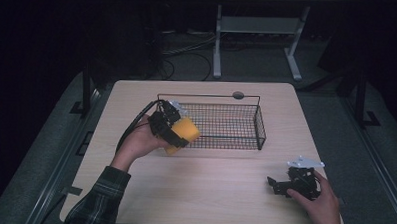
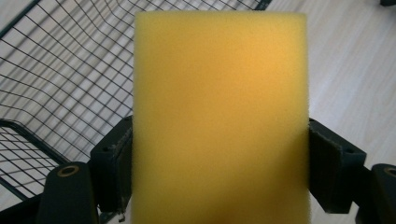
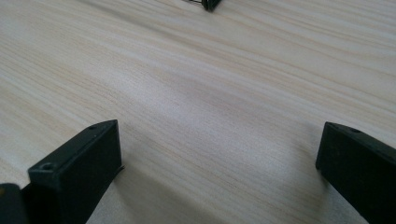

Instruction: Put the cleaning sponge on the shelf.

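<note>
your left tongs point(image 1: 178, 131) grip the yellow sponge point(image 2: 219, 116) at the wire basket's point(image 1: 246, 124) left end; your right tongs point(image 3: 219, 163) rest spread wide on the worktop point(image 1: 209, 177).

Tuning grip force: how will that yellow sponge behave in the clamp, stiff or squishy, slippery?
Likely squishy: the yellow sponge has a porous foam texture. Probably light for its size, held up clear of the table by the left hand-held gripper alone. Slip looks unlikely; its rough faces sit against the padded jaws.

The yellow sponge point(image 2: 219, 121) hides most of the wire basket point(image 2: 60, 70).
</note>
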`<state>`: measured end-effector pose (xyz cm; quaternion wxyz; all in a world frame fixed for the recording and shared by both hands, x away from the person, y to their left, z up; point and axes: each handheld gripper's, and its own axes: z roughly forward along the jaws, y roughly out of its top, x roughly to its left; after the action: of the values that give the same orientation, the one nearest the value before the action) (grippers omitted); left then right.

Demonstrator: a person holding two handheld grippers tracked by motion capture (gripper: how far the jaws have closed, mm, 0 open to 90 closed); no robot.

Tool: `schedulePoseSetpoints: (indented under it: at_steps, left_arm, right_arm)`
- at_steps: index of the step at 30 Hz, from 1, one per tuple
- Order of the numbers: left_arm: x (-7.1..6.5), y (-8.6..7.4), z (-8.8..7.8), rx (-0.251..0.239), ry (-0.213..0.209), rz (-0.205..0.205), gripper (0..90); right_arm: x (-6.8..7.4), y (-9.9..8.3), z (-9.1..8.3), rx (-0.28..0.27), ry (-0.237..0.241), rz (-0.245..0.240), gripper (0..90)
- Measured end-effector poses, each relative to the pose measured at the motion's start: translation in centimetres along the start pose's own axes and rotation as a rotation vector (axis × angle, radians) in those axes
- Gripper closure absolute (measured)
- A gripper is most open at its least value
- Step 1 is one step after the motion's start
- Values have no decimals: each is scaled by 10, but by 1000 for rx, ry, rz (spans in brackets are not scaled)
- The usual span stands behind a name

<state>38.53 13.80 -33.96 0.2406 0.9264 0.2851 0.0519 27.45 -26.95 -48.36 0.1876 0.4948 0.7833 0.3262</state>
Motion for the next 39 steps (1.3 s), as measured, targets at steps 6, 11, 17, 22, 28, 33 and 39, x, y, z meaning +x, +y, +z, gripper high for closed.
schedulePoseSetpoints:
  at_steps: [6, 11, 17, 22, 28, 33, 39]
  left_arm:
    - [8, 7, 1, 0, 13, -12, 224]
    - [14, 11, 3, 1, 20, -22, 224]
    - [23, 14, 8, 5, 31, -43, 224]
    - [34, 18, 14, 5, 48, -70, 224]
    - [41, 21, 18, 10, 64, -87, 224]
    - [50, 23, 20, 5, 77, -105, 224]
    - [59, 26, 26, 2, 97, -129, 224]
  right_arm:
    - [0, 0, 0, -1, 0, 1, 0]
    - [0, 0, 0, -1, 0, 1, 0]
    - [0, 0, 0, -1, 0, 0, 0]
    - [0, 0, 0, -1, 0, 0, 0]
    - [0, 0, 0, -2, 0, 1, 0]
    - [0, 0, 0, -2, 0, 0, 0]
    - [0, 0, 0, -2, 0, 0, 0]
